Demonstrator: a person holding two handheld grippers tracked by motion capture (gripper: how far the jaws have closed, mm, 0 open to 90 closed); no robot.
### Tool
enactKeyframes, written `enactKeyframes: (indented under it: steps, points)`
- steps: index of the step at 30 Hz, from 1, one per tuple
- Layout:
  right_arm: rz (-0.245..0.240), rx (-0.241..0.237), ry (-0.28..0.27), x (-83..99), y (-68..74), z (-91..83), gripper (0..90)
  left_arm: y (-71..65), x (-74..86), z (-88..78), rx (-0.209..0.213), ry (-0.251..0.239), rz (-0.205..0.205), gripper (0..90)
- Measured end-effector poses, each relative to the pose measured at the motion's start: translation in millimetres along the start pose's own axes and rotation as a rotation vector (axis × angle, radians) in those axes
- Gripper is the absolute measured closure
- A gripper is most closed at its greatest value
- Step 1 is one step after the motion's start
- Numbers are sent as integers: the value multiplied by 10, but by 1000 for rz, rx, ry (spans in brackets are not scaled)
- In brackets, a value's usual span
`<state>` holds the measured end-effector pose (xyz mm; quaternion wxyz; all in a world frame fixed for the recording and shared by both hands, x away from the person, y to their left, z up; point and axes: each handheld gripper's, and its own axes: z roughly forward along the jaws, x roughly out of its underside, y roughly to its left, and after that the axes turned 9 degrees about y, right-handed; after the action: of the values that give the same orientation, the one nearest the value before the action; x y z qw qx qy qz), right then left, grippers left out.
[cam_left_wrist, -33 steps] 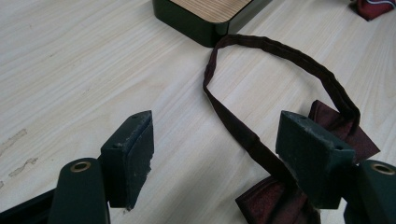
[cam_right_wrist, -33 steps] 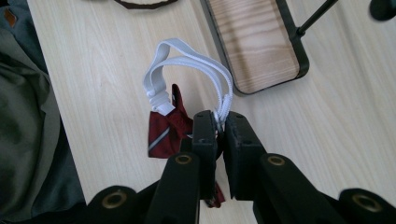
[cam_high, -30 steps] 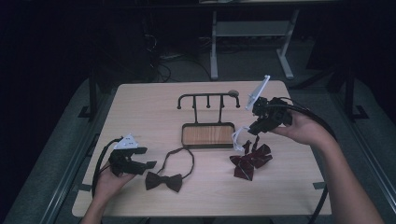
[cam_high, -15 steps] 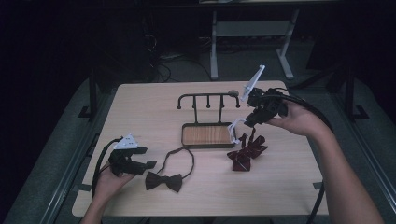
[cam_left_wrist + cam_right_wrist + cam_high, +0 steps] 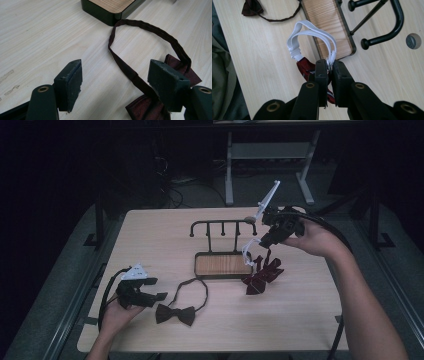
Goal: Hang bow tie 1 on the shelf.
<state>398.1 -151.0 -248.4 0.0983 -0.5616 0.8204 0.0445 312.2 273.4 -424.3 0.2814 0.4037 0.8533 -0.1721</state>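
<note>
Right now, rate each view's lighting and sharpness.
High view: table lit, surroundings nearly black, right hand-held gripper soft. Left gripper view: even light, strap sharp, near jaws slightly soft. Right gripper view: bright, white strap crisp, no glare.

This looks like a lab or recording workspace rather than a home. A plain light-wood table (image 5: 280, 320) stands alone on a grey floor in a dark room, lit from above, and behind it are the pale metal legs of a second desk (image 5: 265, 155) with loose cables (image 5: 170, 185) tangled on the floor. The table carries a staged set-up: a small black hook rack on a wooden base (image 5: 222, 264) and two bow ties laid out beside it.
</note>
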Motion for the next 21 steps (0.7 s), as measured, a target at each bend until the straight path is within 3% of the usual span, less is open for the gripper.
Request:
enactKeyframes:
  steps: [21]
  points:
    - [86, -4, -4, -65, -402, 49, 826, -8, -7, 7, 10, -4, 1, 278]
